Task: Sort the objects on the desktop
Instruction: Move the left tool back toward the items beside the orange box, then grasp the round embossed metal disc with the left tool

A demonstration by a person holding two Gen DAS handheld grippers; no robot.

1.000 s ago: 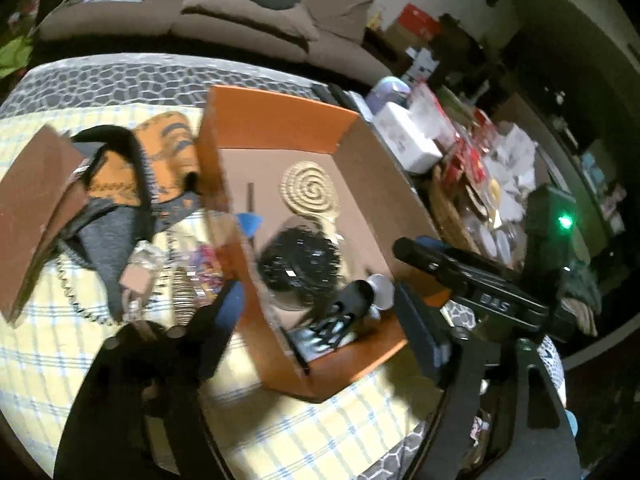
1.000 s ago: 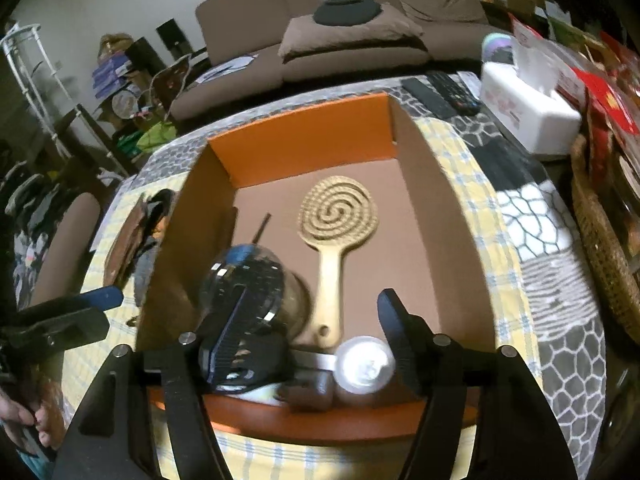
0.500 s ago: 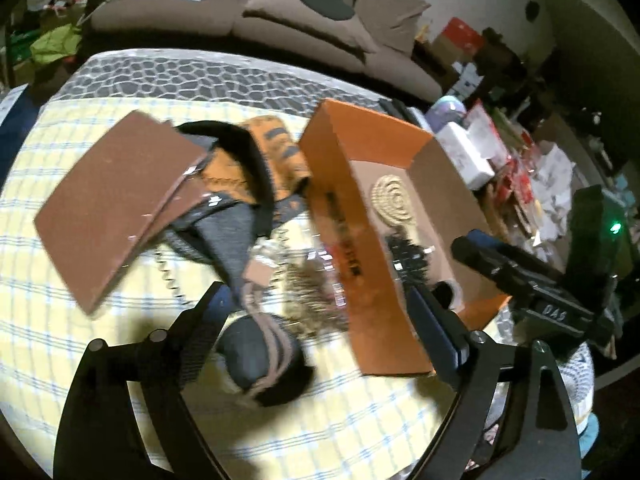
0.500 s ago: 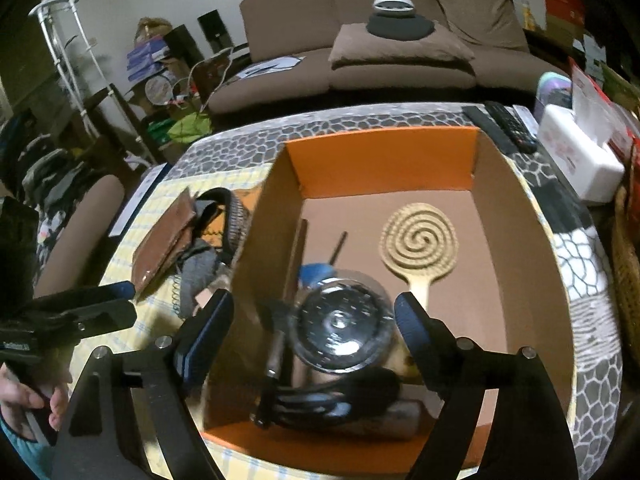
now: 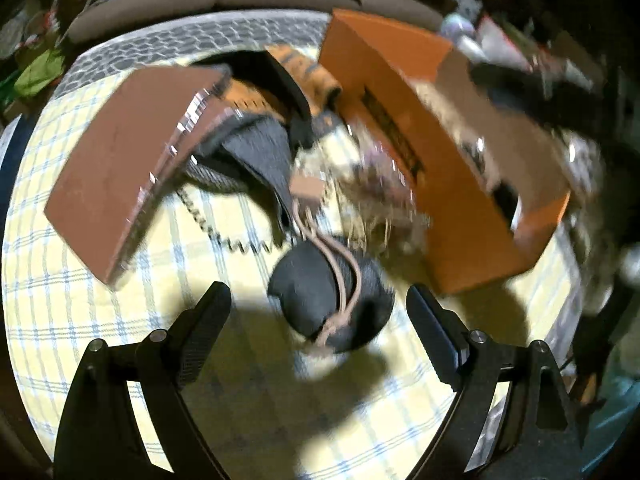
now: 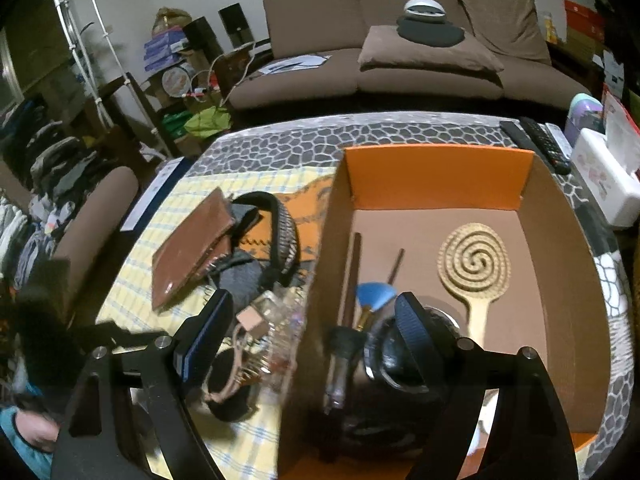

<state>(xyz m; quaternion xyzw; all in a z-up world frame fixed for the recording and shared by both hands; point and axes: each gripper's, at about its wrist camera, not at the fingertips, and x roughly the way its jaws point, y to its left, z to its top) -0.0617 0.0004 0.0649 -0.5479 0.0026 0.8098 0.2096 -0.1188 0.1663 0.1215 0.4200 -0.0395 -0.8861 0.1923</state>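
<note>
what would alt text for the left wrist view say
The left gripper, fingers spread wide with nothing between them, hangs over a dark round pouch with a tan cord on a yellow checked tablecloth. Beyond lie a brown notebook and tangled dark straps, with an orange box to the right; the picture is motion-blurred.

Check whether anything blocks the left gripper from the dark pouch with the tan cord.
Nothing visible does. The left gripper is open with the dark pouch on bare cloth just ahead of its fingers; the orange box and brown notebook sit off to the sides.
</note>
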